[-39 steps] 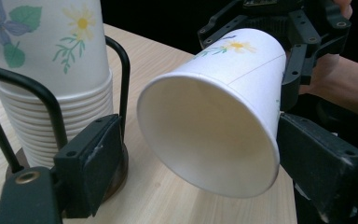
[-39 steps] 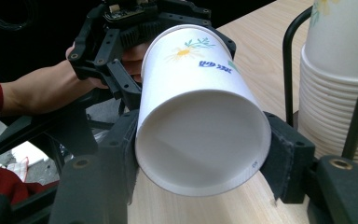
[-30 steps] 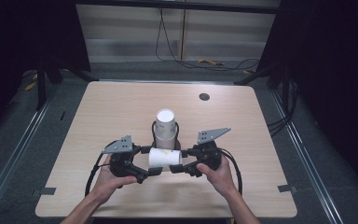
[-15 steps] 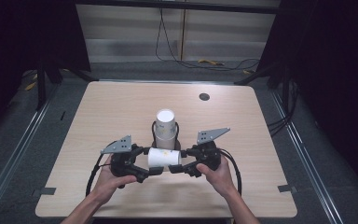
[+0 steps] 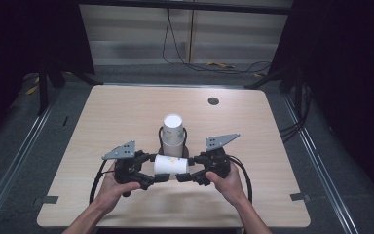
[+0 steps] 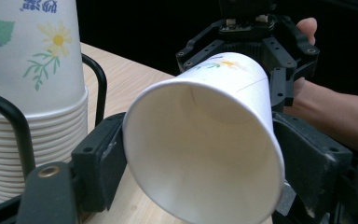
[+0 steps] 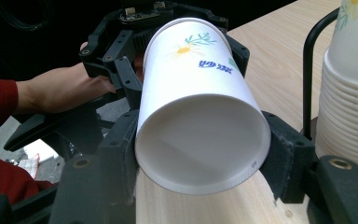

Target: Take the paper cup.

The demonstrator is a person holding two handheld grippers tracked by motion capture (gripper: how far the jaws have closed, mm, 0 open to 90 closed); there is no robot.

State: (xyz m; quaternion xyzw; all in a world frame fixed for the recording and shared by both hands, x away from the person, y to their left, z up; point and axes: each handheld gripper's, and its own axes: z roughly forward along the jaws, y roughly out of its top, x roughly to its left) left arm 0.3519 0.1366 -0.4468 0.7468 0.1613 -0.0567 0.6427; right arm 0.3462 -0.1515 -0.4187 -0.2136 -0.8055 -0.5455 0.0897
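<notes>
**Cup held sideways between both grippers**

Left gripper (image 5: 157,171): jaws have just been closing around the rim end of the paper cup (image 5: 171,165), touching it. Cup lies level above the worktop (image 5: 102,117), just before the cup stack (image 5: 173,132). Right gripper (image 5: 184,171): jaws clamped on the base end.

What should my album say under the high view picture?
Two tools share one paper cup before the cup stack.

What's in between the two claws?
A single paper cup lies sideways between the left claw and the right claw in the high view, each claw at one end. The cup stack stands just behind.
</notes>
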